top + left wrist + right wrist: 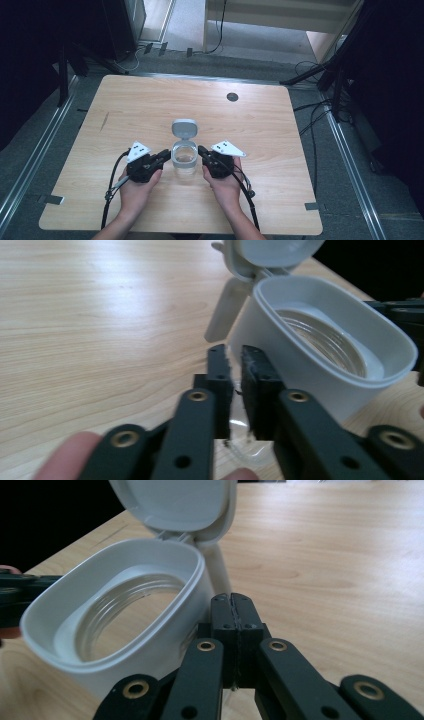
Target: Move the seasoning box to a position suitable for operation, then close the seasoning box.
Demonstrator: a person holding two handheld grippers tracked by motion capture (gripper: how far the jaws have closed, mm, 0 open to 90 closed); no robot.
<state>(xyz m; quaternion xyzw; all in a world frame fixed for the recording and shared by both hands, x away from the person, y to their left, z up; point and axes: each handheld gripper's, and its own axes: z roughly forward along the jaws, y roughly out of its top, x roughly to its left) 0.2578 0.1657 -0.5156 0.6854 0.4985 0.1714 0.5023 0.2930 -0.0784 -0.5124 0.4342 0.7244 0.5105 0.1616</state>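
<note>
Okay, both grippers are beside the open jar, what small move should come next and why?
Probably open the right gripper a little. Its jaws are pressed shut with nothing between them, right beside the jar, so it can't grip the wall. The lid stands flipped up, and the left gripper sits at the opposite side, jaws barely apart.

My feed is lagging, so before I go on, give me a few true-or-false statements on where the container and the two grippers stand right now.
1. The container's lid is flipped open. True.
2. The container lies tipped on its side. False: it stands upright on the table, opening facing up.
3. The right gripper has its jaws closed together, beside the container. True.
4. The left gripper holds the lid. False: its jaws sit nearly closed with a thin gap, next to the container's wall, gripping nothing.
5. Both grippers are on the same side of the container. False: one is on each side.
</note>
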